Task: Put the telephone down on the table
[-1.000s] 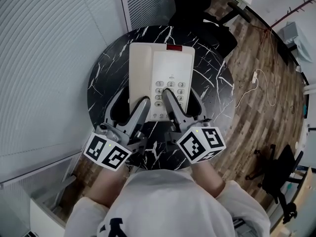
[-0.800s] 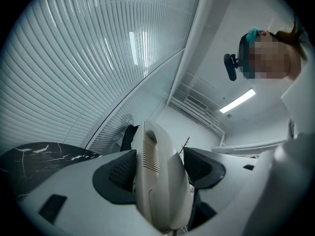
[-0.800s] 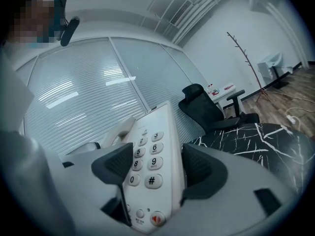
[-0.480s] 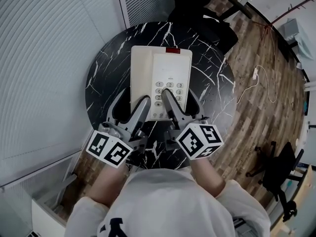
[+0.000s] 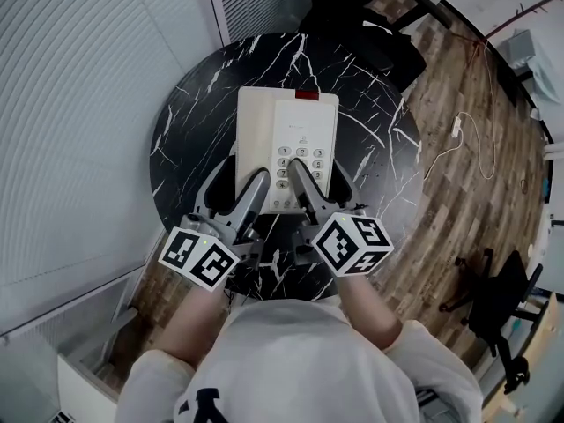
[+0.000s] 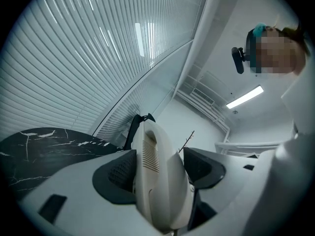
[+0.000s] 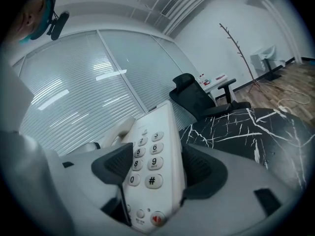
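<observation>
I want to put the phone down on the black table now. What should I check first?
1. The left gripper is shut on the telephone, on the handset side: ok.
2. The right gripper is shut on the keypad side: ok.
3. The telephone is over the table, inside its edge: ok.
4. Nothing else shows on the table: ok.
5. The telephone's underside is touching the table: cannot tell.
</observation>
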`<control>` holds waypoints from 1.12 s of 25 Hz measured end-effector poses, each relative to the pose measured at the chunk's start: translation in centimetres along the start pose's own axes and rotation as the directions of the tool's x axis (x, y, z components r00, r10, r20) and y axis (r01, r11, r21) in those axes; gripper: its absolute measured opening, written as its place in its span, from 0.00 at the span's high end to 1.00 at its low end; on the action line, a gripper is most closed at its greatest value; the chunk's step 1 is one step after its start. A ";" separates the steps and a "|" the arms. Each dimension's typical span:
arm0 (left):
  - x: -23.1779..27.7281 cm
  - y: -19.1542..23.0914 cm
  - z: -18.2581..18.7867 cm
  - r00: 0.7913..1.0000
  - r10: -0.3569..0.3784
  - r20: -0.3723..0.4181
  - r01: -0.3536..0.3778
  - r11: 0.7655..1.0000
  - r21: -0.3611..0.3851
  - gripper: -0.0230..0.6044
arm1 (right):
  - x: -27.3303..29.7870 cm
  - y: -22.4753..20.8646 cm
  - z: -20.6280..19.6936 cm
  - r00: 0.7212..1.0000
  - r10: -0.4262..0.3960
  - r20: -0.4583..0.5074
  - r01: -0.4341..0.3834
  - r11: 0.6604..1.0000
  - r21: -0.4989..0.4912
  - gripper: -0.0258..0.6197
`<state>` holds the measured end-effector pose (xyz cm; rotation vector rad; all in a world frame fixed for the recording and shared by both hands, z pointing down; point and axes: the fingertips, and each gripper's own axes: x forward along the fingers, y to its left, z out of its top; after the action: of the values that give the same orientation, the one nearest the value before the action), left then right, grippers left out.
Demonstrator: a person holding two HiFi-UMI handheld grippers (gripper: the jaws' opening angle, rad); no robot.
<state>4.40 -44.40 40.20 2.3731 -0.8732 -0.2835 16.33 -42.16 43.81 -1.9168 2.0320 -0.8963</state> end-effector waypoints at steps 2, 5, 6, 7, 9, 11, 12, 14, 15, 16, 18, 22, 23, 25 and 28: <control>0.1 0.4 -0.4 1.000 0.006 -0.008 -0.007 1.000 -0.004 0.48 | 0.2 -0.4 -0.4 1.000 -0.006 -0.010 0.006 1.000 0.006 0.45; 0.3 1.0 -1.0 1.000 0.013 -0.018 -0.014 1.000 -0.012 0.48 | 0.6 -0.8 -1.0 1.000 -0.016 -0.023 0.016 1.000 0.010 0.45; 0.4 1.2 -1.2 1.000 0.015 -0.020 -0.016 1.000 -0.014 0.48 | 0.7 -1.0 -1.2 0.999 -0.020 -0.027 0.020 1.000 0.011 0.45; 0.5 1.4 -1.4 1.000 0.018 -0.022 -0.018 1.000 -0.016 0.48 | 0.8 -1.2 -1.4 0.999 -0.023 -0.031 0.023 1.000 0.013 0.45; 0.7 1.7 -1.9 0.999 0.023 -0.029 -0.024 1.000 -0.019 0.48 | 1.1 -1.6 -1.8 0.999 -0.028 -0.039 0.029 0.999 0.017 0.45; 0.9 2.0 -2.2 0.999 0.026 -0.035 -0.027 0.999 -0.023 0.48 | 1.3 -2.0 -2.2 0.998 -0.035 -0.047 0.036 0.999 0.021 0.45; 1.0 2.1 -2.4 0.999 0.026 -0.037 -0.027 0.999 -0.026 0.48 | 1.4 -2.2 -2.3 0.998 -0.038 -0.051 0.039 0.999 0.023 0.45; 1.1 2.5 -2.8 0.999 0.028 -0.043 -0.029 0.999 -0.030 0.48 | 1.6 -2.5 -2.7 0.997 -0.044 -0.059 0.046 0.999 0.025 0.45; 1.2 2.6 -3.0 0.998 0.030 -0.047 -0.032 0.999 -0.031 0.48 | 1.6 -2.7 -2.9 0.997 -0.047 -0.063 0.049 0.998 0.026 0.45; 1.2 2.8 -3.2 0.998 0.033 -0.051 -0.035 0.999 -0.034 0.48 | 1.7 -2.8 -3.1 0.997 -0.049 -0.067 0.051 0.998 0.028 0.45; 1.2 3.0 -3.6 0.997 0.038 -0.060 -0.040 0.998 -0.037 0.48 | 1.8 -3.1 -3.4 0.996 -0.055 -0.075 0.058 0.998 0.032 0.45; 1.4 3.2 -4.4 0.996 0.045 -0.078 -0.048 0.998 -0.035 0.48 | 1.8 -3.8 -4.1 0.994 -0.065 -0.087 0.070 0.996 0.047 0.45; 1.4 3.3 -4.6 0.995 0.048 -0.082 -0.051 0.998 -0.036 0.48 | 1.8 -4.0 -4.3 0.994 -0.067 -0.091 0.071 0.996 0.048 0.45; 1.5 3.5 -5.0 0.995 0.050 -0.084 -0.054 0.998 -0.044 0.48 | 1.8 -4.3 -4.6 0.993 -0.070 -0.099 0.075 0.996 0.048 0.45; 1.5 3.9 -5.7 0.994 0.056 -0.089 -0.061 0.997 -0.054 0.48 | 1.9 -4.7 -5.2 0.991 -0.077 -0.112 0.082 0.996 0.045 0.45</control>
<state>5.69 -45.15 47.08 2.2856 -0.8801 -0.1775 17.20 -42.38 51.02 -1.9751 1.9843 -1.0849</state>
